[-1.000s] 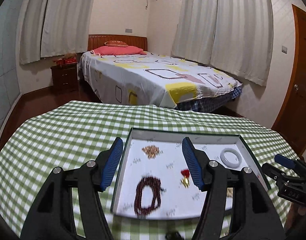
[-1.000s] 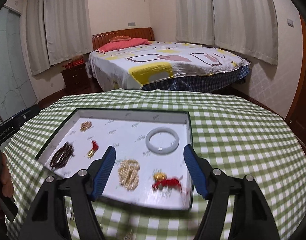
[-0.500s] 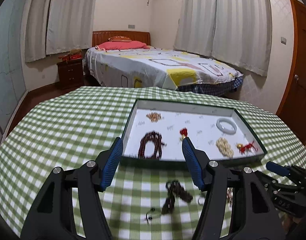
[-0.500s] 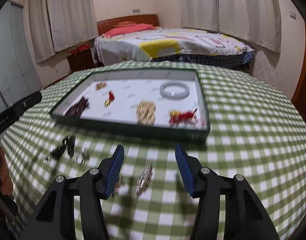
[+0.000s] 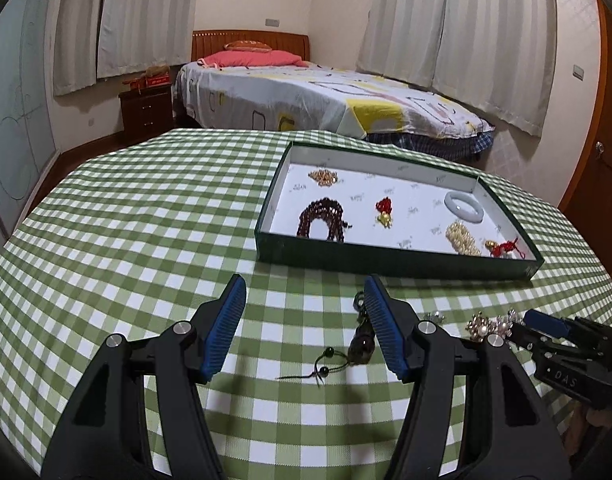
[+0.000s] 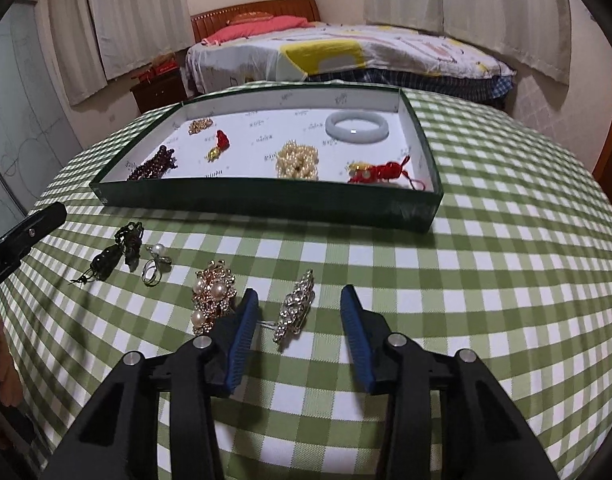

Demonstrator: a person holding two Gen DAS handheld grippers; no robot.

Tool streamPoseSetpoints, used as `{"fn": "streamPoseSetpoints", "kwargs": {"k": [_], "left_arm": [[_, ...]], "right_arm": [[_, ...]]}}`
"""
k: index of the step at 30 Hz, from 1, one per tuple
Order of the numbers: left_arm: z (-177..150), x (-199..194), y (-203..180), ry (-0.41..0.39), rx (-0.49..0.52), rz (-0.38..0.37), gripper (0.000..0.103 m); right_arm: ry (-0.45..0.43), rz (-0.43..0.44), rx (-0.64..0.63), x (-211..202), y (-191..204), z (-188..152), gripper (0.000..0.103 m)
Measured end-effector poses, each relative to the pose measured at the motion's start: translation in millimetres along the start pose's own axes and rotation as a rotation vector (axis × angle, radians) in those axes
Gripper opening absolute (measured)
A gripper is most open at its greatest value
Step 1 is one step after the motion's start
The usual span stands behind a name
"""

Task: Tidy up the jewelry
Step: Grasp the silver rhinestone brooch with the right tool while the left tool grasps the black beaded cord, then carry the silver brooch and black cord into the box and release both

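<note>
Now I see bench (image 6: 505,280) under green check cloth, dark green tray (image 6: 266,200) at far side holding white bangle (image 6: 357,127), pearl cluster (image 6: 298,159), dark bead strand (image 5: 321,218). My left tool (image 5: 304,328) half open, empty, dark beaded piece (image 5: 361,344) just beside right finger. My right tool (image 6: 300,334), jaws just been closing, straddles rhinestone brooch (image 6: 296,310), pads apart from it. Pearl brooch (image 6: 212,296) beside left finger; pearl ring (image 6: 156,266) further left.
</note>
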State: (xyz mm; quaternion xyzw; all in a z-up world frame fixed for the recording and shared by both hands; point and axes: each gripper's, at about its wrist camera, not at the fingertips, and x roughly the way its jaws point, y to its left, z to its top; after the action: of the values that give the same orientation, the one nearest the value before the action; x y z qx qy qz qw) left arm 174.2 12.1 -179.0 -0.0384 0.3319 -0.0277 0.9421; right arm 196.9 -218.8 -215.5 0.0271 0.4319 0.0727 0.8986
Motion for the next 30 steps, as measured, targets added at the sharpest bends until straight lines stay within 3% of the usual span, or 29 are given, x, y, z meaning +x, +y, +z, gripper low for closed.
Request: {"fn": "streamPoseSetpoints", "kwargs": {"k": [2, 4, 5, 19, 30], "left_arm": [[-0.9, 2.4, -2.1, 0.008, 0.006, -0.004, 0.060], [-3.1, 4.5, -5.0, 0.018, 0.016, -0.010, 0.060], [-3.8, 5.7, -6.6, 0.023, 0.019, -0.011, 0.060], [-14.3, 37.4, -29.8, 0.150, 0.088, -0.076, 0.048], [-16.1, 48.1, -35.0, 0.200, 0.109, -0.110, 0.017]], "right_arm": [[0.002, 0.004, -0.005, 0.0, -0.7, -0.6, 0.034], [0.004, 0.007, -0.008, -0.2, -2.7, -1.1, 0.016], [0.005, 0.010, -0.009, -0.3, -4.0, -1.6, 0.014], [-0.009, 0.032, -0.009, -5.6, -9.8, -6.5, 0.014], [-0.013, 0.039, -0.002, -5.5, -11.4, -5.1, 0.014]]}}
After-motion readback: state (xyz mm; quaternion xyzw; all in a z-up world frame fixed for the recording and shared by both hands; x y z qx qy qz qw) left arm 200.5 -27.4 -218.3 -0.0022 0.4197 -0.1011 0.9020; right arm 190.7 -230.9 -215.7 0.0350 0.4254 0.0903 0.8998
